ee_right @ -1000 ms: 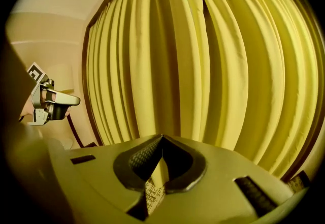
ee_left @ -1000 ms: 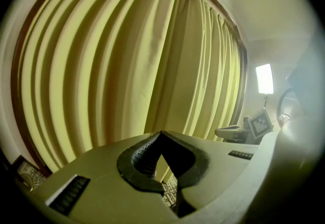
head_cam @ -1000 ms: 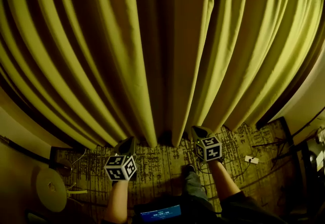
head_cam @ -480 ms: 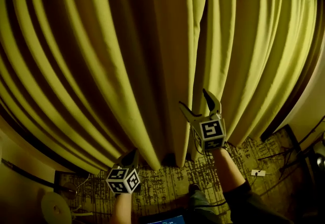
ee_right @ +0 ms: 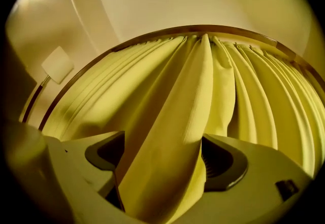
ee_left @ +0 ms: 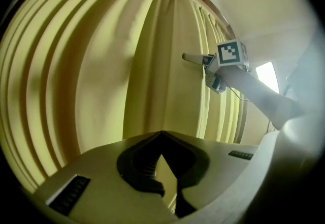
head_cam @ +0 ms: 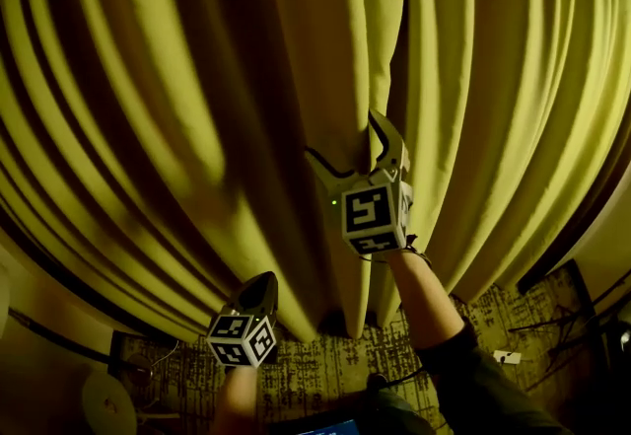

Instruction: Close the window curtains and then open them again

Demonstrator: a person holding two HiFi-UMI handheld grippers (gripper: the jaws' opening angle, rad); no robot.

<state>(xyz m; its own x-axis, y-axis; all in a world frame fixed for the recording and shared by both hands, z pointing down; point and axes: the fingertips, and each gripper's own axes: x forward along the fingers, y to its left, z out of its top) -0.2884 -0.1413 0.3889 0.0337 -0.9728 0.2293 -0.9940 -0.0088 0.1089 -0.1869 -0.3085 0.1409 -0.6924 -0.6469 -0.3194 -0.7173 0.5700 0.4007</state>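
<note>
Yellow-green curtains (head_cam: 148, 127) hang drawn across the whole window, in deep folds down to the floor. My right gripper (head_cam: 353, 149) is raised at the middle, where the two panels meet. Its jaws have just been opening and stand wide, with the edge fold of the curtain (ee_right: 172, 131) between them. In the right gripper view (ee_right: 162, 164) the cloth fills most of the gap. My left gripper (head_cam: 262, 283) hangs lower and to the left, shut on nothing, tips near the curtain's hem. The left gripper view (ee_left: 161, 134) shows its tips meeting and the right gripper (ee_left: 195, 58) up ahead.
A patterned carpet (head_cam: 325, 374) lies below the hem, with cables (head_cam: 552, 320) and a white plug (head_cam: 508, 357) at the right. A pale round object (head_cam: 106, 403) sits at the lower left. The curtain rail (ee_right: 152, 33) curves under the ceiling.
My right gripper has risen from near the floor to mid-curtain, opened wide and now has the edge fold between its jaws. The left gripper rose a little, still shut.
</note>
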